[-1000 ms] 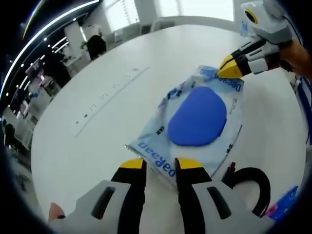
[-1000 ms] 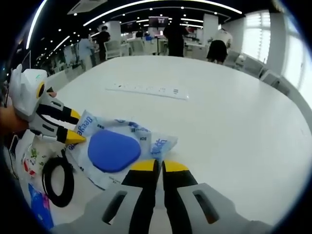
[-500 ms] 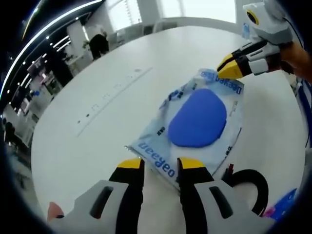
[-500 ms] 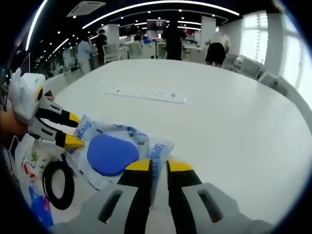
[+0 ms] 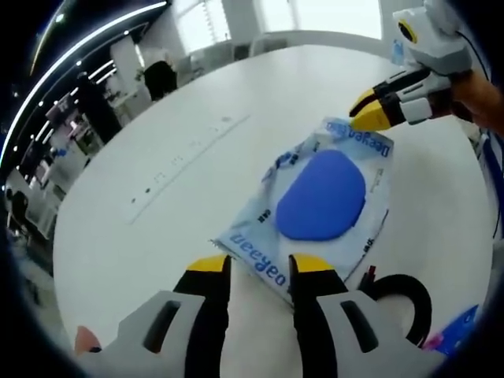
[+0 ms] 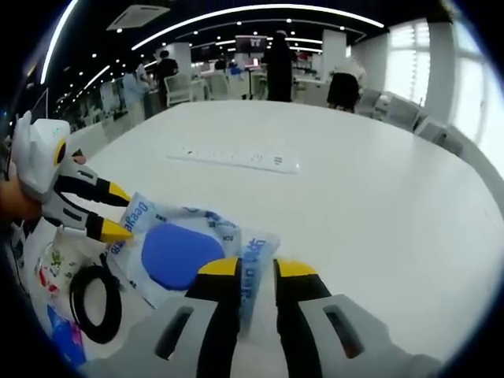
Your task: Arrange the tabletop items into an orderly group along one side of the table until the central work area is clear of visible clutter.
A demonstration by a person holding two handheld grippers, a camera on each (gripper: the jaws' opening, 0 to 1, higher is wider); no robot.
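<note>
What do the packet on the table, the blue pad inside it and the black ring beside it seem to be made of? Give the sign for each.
Packet: thin clear plastic film, judging by its gloss, wrinkles and see-through look.
Blue pad: matte and smooth, perhaps foam or silicone; uncertain.
Black ring: looks like coiled rubbery cable, dull black.

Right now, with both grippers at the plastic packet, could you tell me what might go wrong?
1. Both grippers' jaws are open around opposite edges of the clear plastic packet with the blue oval pad, left gripper, right gripper; the thin film could slip or tear.
2. Dragging it could snag the black cable loop beside it.
</note>
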